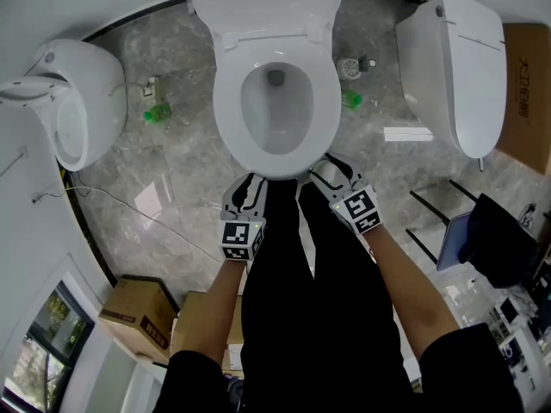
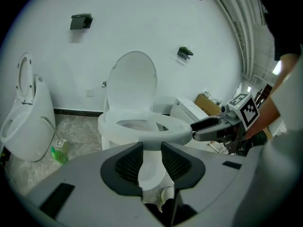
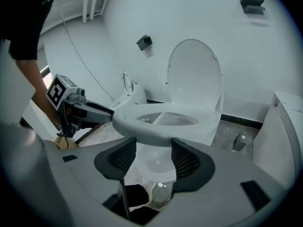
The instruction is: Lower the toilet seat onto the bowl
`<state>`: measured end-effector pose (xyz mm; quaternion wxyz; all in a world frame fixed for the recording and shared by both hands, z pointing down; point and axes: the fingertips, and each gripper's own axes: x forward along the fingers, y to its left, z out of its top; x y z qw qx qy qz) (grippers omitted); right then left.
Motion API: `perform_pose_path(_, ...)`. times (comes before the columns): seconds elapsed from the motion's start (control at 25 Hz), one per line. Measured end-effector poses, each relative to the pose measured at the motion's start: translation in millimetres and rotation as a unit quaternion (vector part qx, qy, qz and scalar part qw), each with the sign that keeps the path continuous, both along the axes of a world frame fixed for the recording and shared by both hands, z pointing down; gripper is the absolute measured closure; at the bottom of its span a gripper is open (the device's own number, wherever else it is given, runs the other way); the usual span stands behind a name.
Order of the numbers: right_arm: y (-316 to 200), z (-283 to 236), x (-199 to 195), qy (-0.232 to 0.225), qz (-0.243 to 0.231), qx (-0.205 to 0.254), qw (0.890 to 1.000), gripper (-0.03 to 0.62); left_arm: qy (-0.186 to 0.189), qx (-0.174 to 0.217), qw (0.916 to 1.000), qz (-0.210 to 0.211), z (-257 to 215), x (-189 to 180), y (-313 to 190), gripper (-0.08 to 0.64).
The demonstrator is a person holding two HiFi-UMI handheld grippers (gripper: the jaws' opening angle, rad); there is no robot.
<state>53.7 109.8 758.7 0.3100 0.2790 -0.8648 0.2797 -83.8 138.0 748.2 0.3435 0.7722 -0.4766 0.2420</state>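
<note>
A white toilet stands ahead of me with its lid (image 1: 265,3) upright against the wall. Its seat (image 1: 275,140) lies level over the bowl (image 2: 150,167). My left gripper (image 1: 247,194) sits at the seat's front edge, left of centre, and my right gripper (image 1: 331,172) sits right of centre. In the left gripper view the seat (image 2: 156,129) runs just above the left gripper (image 2: 151,151), whose jaws stand apart around the bowl's front with no pad pressing. The right gripper (image 3: 154,148) shows the same under the seat (image 3: 161,122). Each gripper's tip shows at the other's side.
Another white toilet (image 1: 73,101) stands at the left and a third (image 1: 456,67) at the right. Green bottles (image 1: 157,113) and small fittings lie on the marble floor beside the bowl. Cardboard boxes (image 1: 138,312) sit behind me at the left. My black-trousered legs (image 1: 301,299) fill the foreground.
</note>
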Motion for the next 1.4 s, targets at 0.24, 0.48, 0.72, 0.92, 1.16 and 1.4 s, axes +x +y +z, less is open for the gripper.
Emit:
perform_pose_path(0.24, 5.4, 8.9, 1.0, 0.003, -0.017, -0.005, 1.0, 0.359, 0.006, 0.0, 1.0, -0.005, 8.7, 1.3, 5.3, 0.44)
perform_pose_path(0.48, 11.7, 21.9, -2.1, 0.015, -0.021, -0.012, 1.0, 0.357, 0.009, -0.001, 1.0, 0.003, 23.5, -1.0, 11.6, 0.44)
perform_pose_path(0.72, 15.8, 33.2, -2.6, 0.017, -0.015, -0.008, 1.0, 0.357, 0.012, -0.008, 0.9997, 0.023, 37.8, 1.0, 18.0, 0.439)
perform_pose_path(0.92, 23.3, 48.5, -2.3, 0.027, -0.018, -0.012, 0.999, 0.357, 0.005, -0.01, 0.9993, 0.036, 52.3, 2.4, 25.2, 0.438)
perform_pose_path(1.16, 27.9, 62.6, -1.8, 0.034, -0.019, -0.017, 0.999, 0.357, 0.002, -0.005, 0.9995, 0.031, 67.2, 2.0, 29.5, 0.436)
perform_pose_path(1.4, 37.5, 81.3, -0.4, 0.045, -0.021, -0.024, 0.998, 0.357, 0.002, -0.02, 0.9993, 0.031, 87.8, 4.1, 41.7, 0.436)
